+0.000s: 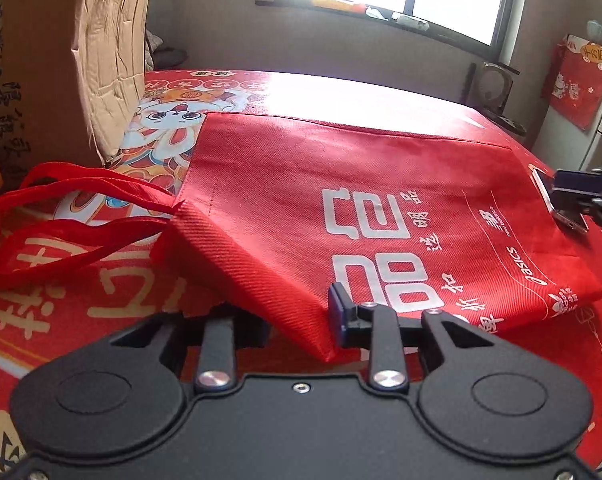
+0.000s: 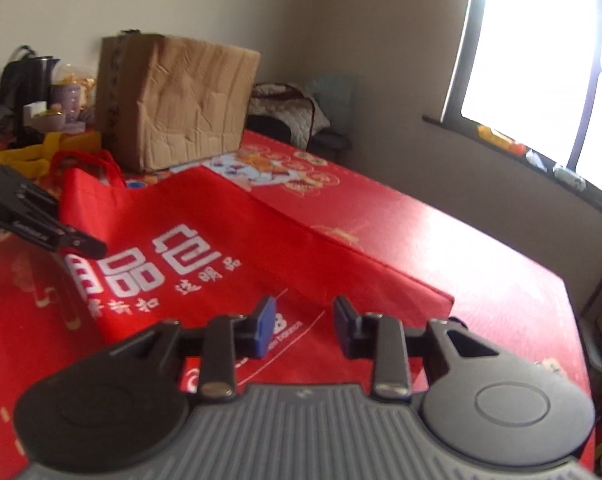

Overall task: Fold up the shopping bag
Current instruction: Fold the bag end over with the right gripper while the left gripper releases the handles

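Note:
A red non-woven shopping bag (image 1: 341, 200) with white characters lies flat on the red patterned tablecloth (image 1: 61, 300); its red handles (image 1: 61, 216) trail off to the left. My left gripper (image 1: 297, 320) is at the bag's near edge, jaws apart around a raised fold of that edge, with the left finger hidden under the fabric. In the right wrist view the bag (image 2: 205, 240) lies ahead, and my right gripper (image 2: 303, 326) is open just above its near end. The right gripper also shows in the left wrist view (image 1: 577, 200) at the bag's far right corner.
A crumpled cardboard box (image 2: 173, 100) stands on the table behind the bag's handle end. A kettle and cups (image 2: 41, 92) and a yellow bag (image 2: 29, 152) sit at the far left. A window sill (image 1: 361, 8) and wall lie beyond the table.

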`<state>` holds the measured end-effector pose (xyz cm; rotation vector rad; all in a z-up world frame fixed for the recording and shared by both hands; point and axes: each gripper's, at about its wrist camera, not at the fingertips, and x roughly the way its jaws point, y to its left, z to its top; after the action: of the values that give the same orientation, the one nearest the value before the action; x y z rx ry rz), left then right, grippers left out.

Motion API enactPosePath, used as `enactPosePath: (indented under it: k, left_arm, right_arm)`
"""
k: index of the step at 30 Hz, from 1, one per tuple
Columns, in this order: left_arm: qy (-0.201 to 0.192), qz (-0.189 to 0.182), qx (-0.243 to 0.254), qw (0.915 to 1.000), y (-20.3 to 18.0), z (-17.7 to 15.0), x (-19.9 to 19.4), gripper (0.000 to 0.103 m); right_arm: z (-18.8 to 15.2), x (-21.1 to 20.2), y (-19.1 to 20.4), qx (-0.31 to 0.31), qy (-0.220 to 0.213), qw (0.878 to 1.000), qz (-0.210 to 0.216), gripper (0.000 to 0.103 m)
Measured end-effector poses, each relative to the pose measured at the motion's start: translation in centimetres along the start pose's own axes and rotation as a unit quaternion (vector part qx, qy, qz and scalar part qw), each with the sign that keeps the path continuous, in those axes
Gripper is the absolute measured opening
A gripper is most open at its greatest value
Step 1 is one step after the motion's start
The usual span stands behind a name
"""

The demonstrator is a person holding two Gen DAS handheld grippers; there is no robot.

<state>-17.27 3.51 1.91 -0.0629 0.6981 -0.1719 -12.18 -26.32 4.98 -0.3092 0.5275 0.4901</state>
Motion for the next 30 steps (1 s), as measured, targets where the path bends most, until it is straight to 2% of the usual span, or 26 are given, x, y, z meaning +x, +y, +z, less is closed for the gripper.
enactPosePath:
  k: [1,2,5,11,14,15,16,17,18,19,20,21,23,24,27,30]
  left_arm:
    - [-0.003,0.003,-0.002,1.0,-0.3,-0.2,0.0,0.048]
    - [-0.005,-0.002,-0.008,1.0,-0.5,-0.3,-0.1,0.053]
    - [-0.011,0.006,-0.007,0.9999,-1.1,-0.5,0.2,0.059]
    - [-0.011,0.018,-0.003,0.9998,-1.7,0.8,1.8,0.062]
    - [-0.007,0.023,-0.001,0.9997,-1.0,2.4,3.3,0.067]
    - [-0.001,0.021,-0.001,0.9998,-0.9,2.6,3.3,0.075]
    - [0.015,0.024,-0.002,0.9996,-0.6,2.8,3.2,0.089]
    - [0.031,0.027,-0.003,0.9991,-0.3,3.1,3.1,0.096]
    - [0.063,0.044,-0.011,0.9969,0.2,3.3,2.6,0.103]
    - [0.08,0.053,-0.018,0.9953,0.6,3.3,2.2,0.102]
    - [0.091,0.053,-0.023,0.9942,1.0,3.3,1.8,0.102]
    - [0.106,0.055,-0.041,0.992,1.6,3.3,1.0,0.102]
    - [0.113,0.051,-0.073,0.9895,2.3,3.3,-0.8,0.102]
    - [0.106,0.047,-0.084,0.9897,2.4,3.5,-1.9,0.102]
    - [0.057,0.028,-0.088,0.9941,1.7,5.0,-4.6,0.102]
    - [-0.017,-0.004,-0.053,0.9984,0.1,7.6,-4.7,0.102]
  right_arm:
    - [0.3,2.2,-0.6,0.007,0.026,1.0,0.0,0.031]
    - [0.5,3.8,-0.9,0.011,0.049,0.999,0.002,0.031]
    - [0.4,6.3,-1.7,0.031,0.075,0.997,0.014,0.031]
    - [1.0,8.4,-2.8,0.026,0.064,0.997,0.027,0.032]
    - [0.6,8.9,-3.1,0.036,0.041,0.998,0.021,0.032]
    - [0.4,8.9,-3.1,0.039,0.031,0.999,0.018,0.032]
    - [0.2,8.9,-3.1,0.041,0.026,0.999,0.015,0.033]
    - [0.2,8.8,-3.1,0.04,0.026,0.999,0.011,0.041]
    - [0.2,8.7,-3.2,0.04,0.026,0.999,0.005,0.063]
    - [0.3,8.9,-3.3,0.045,0.03,0.998,-0.017,0.076]
    - [0.4,9.1,-3.4,0.051,0.036,0.997,-0.037,0.097]
    - [0.4,9.3,-3.8,0.062,0.043,0.996,-0.043,0.1]
    - [0.2,9.6,-4.7,0.087,0.052,0.994,-0.032,0.101]
    - [0.1,9.6,-5.2,0.098,0.055,0.993,-0.024,0.102]
    - [0.0,9.6,-5.2,0.098,0.056,0.993,-0.024,0.102]
    - [0.1,9.4,-4.7,0.085,0.052,0.994,-0.034,0.102]
